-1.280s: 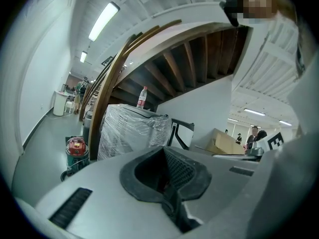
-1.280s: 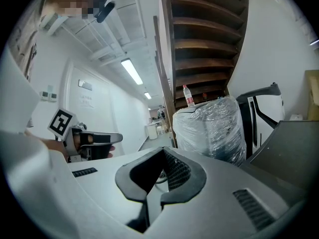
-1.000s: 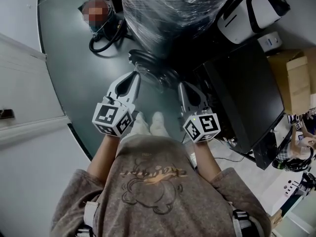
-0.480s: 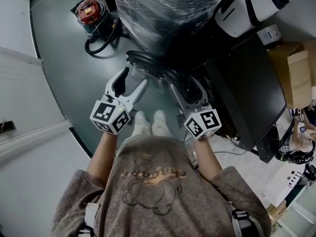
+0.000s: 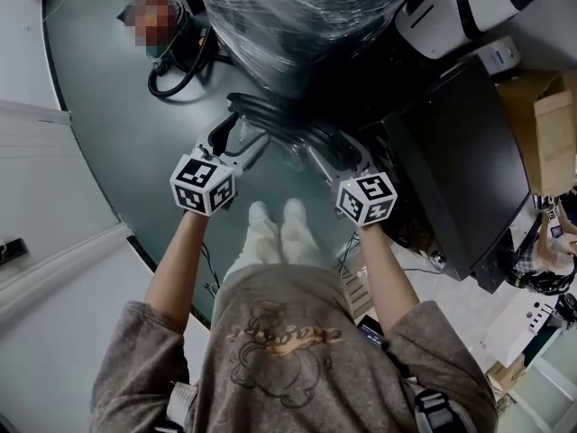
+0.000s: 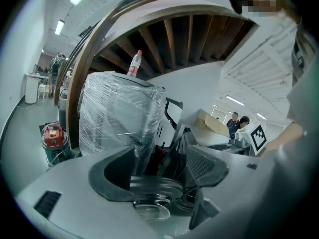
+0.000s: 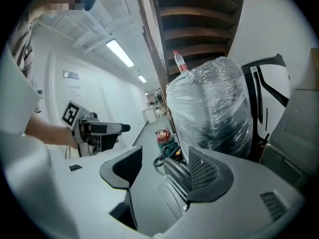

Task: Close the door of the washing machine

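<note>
The biggest thing here is the washing machine, wrapped in clear film and standing on the grey floor straight ahead of the person. A dark flat panel leans just to its right. The wrapping covers the body but leaves the front open, which is why the round door can swing. The door hangs open, low at the machine's front, with its dark ring and glass bowl turned toward the person.

Both arms reach forward and down at that door, likely so that the two tools can push it together.

The left gripper has just been opening, and its jaws stand wide apart and released. In the left gripper view the door sits in the gap between them, but neither pad presses on it.

The right gripper is likewise spread and empty, also freshly opened. Its own view shows the door's edge low between its jaws, apart from both pads.

Open jaws suit a shove better than a pinch, so the closing push seems not yet begun.

A red shop vacuum stands beside the machine, and a small bottle rests on top.
</note>
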